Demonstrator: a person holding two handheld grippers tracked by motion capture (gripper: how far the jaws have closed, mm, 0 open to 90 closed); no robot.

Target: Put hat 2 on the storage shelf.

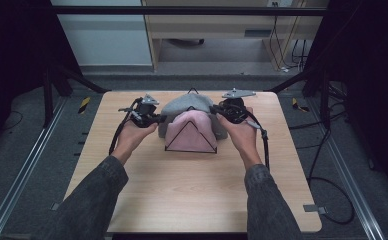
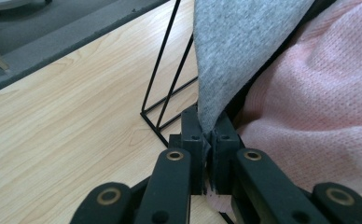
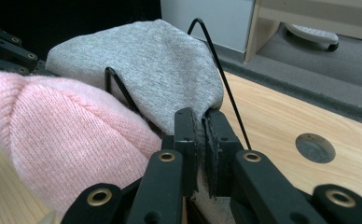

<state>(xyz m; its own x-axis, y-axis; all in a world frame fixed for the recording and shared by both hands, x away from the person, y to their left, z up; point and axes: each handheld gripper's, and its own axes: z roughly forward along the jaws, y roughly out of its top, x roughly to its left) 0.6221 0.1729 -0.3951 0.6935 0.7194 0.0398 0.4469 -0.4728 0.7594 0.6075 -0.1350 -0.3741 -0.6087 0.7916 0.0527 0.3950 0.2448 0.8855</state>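
A black wire rack (image 1: 190, 146) of triangular frames stands mid-table. A pink knitted cloth (image 1: 191, 131) drapes its front frame, and a grey cloth (image 1: 184, 105) hangs over the frame behind. My left gripper (image 1: 158, 119) is shut on the grey cloth's left lower edge (image 2: 216, 107), beside the pink cloth (image 2: 319, 116) and the rack's wires (image 2: 167, 84). My right gripper (image 1: 216, 111) is shut on the grey cloth's right lower edge (image 3: 188, 100), next to a wire loop (image 3: 216, 60). The pink cloth (image 3: 62, 140) lies to its left.
The light wooden table (image 1: 192, 195) has a round hole (image 3: 314, 148) near its right side. Beyond the far edge are grey floor, dark frame legs, cables and a wooden cabinet (image 1: 222, 30).
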